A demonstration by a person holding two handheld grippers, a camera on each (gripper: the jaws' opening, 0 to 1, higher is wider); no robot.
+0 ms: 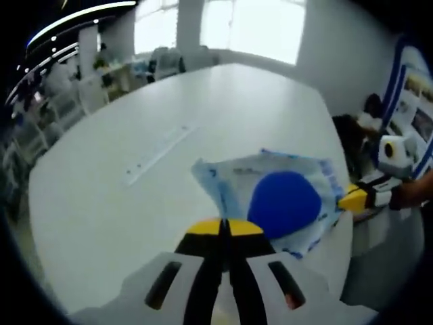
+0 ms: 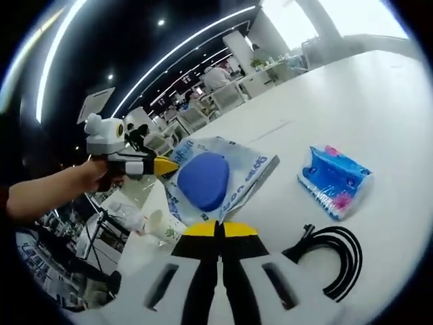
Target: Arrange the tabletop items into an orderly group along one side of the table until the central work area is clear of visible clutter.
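Beyond the far edge of the large white table [image 1: 169, 122], bright windows [image 1: 254, 27] fill the pale wall, while to the table's side rows of desks and chairs [image 2: 203, 112] recede under long ceiling light strips [image 2: 183, 54].

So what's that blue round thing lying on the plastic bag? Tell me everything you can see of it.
The blue round thing is a smooth, matte, deep blue dome with an oval outline and no visible markings; what it is made of I cannot tell. It lies flat on a crinkled, clear plastic bag with blue print, near the edge of the white table. In both views, the closed yellow-tipped jaws sit just in front of it; whether they touch it is unclear. The other gripper comes in close beside the bag in each view.
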